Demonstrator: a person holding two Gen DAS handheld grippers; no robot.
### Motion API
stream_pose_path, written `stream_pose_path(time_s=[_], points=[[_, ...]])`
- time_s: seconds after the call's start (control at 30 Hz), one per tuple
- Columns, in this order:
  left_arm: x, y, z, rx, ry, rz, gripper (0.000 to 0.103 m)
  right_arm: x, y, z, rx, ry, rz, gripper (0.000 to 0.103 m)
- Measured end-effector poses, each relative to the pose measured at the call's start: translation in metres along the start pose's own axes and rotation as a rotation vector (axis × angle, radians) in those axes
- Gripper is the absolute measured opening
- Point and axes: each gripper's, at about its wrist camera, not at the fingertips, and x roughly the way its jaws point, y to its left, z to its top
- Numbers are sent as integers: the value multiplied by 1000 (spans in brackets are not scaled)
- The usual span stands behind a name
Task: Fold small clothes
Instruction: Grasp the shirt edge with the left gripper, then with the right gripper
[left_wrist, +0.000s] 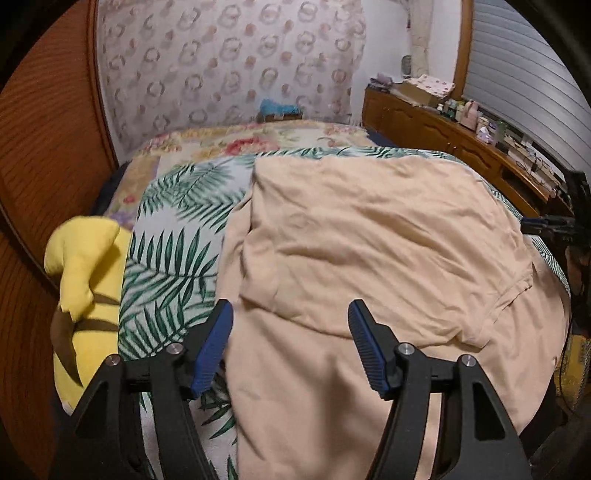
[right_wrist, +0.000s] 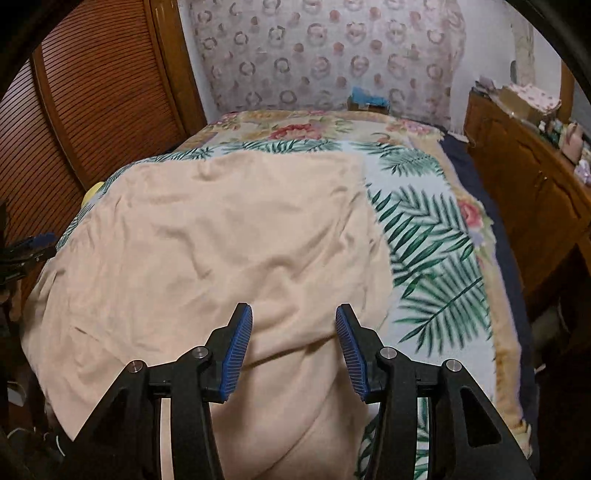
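A peach-coloured garment (left_wrist: 369, 236) lies spread on the bed, its upper part folded over itself, wrinkled. It also shows in the right wrist view (right_wrist: 221, 240). My left gripper (left_wrist: 290, 314) is open and empty, hovering over the garment's near left edge. My right gripper (right_wrist: 293, 317) is open and empty, hovering over the garment's near right part. The right gripper shows at the right edge of the left wrist view (left_wrist: 550, 225). The left gripper shows at the left edge of the right wrist view (right_wrist: 26, 251).
The bed carries a palm-leaf cover (left_wrist: 173, 236) over a floral blanket (right_wrist: 295, 129). A yellow plush toy (left_wrist: 85, 277) lies at the bed's left edge. A wooden louvred door (right_wrist: 92, 92) stands left. A wooden cabinet (left_wrist: 443, 129) with small items stands right.
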Motion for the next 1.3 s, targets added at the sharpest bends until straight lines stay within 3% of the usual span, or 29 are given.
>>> stream_pose_path(time_s=[0.07,0.33,0.4,0.53,0.57,0.6,0.63,0.77,1.1,1.3], points=[[3,4,1,-16,21,-16,47,3,0,2,-3,10,2,49],[27,7,14,-5,74,28,45,4,-4,12,-4,37,-26,49],[33,7,15,-4,89,27,34,3,-5,12,-9,35,-30,49],[41,6,16,4,107,28,24,2,-5,12,-9,23,-25,49],[41,6,16,3,107,27,20,1,-5,12,-10,19,-25,49],[41,5,16,4,103,29,9,1,-4,10,-12,13,-26,49],[39,4,16,7,90,32,7,2,-4,9,-14,7,-28,49],[29,-7,19,45,48,46,6,3,-2,7,-23,-9,-35,49],[32,-9,23,41,63,44,6,-6,-17,11,45,-39,20,49],[42,-4,19,17,90,39,6,6,-24,17,48,-1,-3,49]])
